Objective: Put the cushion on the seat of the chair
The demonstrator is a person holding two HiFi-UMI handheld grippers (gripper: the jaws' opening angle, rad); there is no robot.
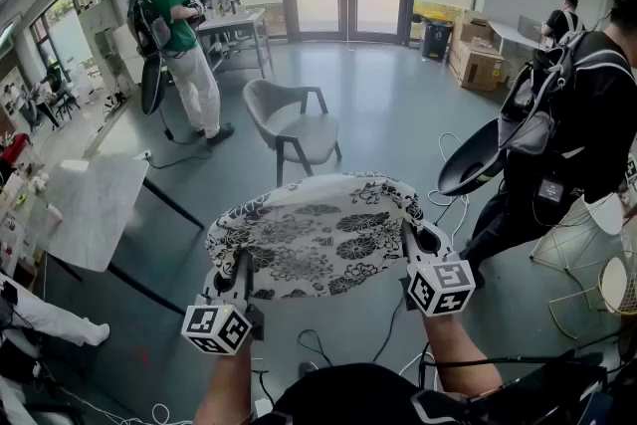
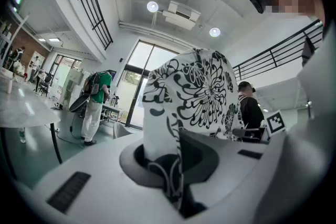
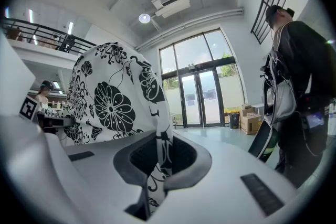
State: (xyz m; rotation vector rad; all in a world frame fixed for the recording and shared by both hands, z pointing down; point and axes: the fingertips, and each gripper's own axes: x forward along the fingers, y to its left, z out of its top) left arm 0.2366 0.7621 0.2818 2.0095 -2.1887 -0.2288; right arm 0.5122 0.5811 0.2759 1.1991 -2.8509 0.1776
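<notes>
Both clamped on black-and-white floral fabric cushion, aloft: left gripper 8 o'clock edge, right gripper 3 o'clock. Grey padded chair 12 o'clock, well apart; carry level, centre over seat.

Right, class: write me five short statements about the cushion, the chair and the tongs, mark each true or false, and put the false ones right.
1. The left tongs and the right tongs each grip one end of the cushion. True.
2. The cushion already lies on the chair. False: the seat is bare, and the cushion is held in the air in front of it.
3. The cushion is plain grey. False: it is white with black flowers.
4. Both tongs are shut on the fabric. True.
5. The person in the green shirt sits on the chair. False: that person stands by a table beyond it.
</notes>
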